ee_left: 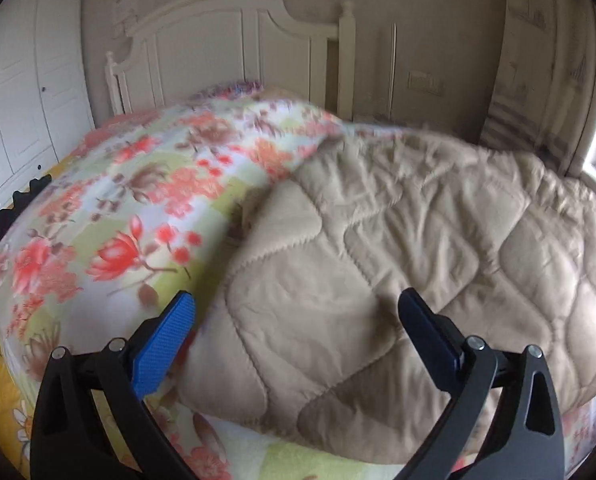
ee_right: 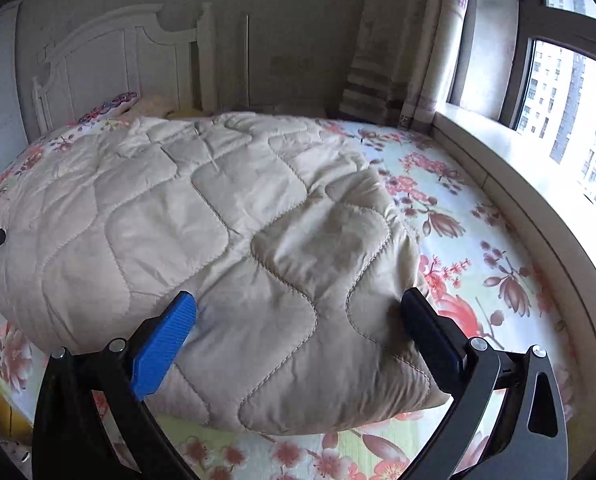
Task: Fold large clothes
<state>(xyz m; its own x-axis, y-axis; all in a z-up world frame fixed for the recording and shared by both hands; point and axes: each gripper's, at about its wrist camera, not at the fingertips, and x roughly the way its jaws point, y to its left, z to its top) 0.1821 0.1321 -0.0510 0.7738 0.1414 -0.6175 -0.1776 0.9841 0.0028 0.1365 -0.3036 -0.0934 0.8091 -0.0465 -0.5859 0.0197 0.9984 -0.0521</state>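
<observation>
1. My left gripper (ee_left: pixel 296 312) is spread wide and grips nothing; the beige quilt (ee_left: pixel 397 240) lies on the bed under and ahead of it.
2. My right gripper (ee_right: pixel 298 312) gapes equally, empty, above the quilt's near edge.
3. The quilt is puffy, with wavy stitching; its other face is floral.
4. It lies on a flowered sheet (ee_right: pixel 477 248).

Setting: home bedroom. Evidence: bed with white panelled headboard (ee_left: pixel 234 40) against a beige wall; floral bedsheet (ee_right: pixel 477 248) with a quilted beige quilt (ee_right: pixel 226 248) on it; white wardrobe doors (ee_left: pixel 22 92) left of the bed; patterned curtain (ee_right: pixel 381 40) beside a window (ee_right: pixel 557 92) showing apartment blocks outside.
</observation>
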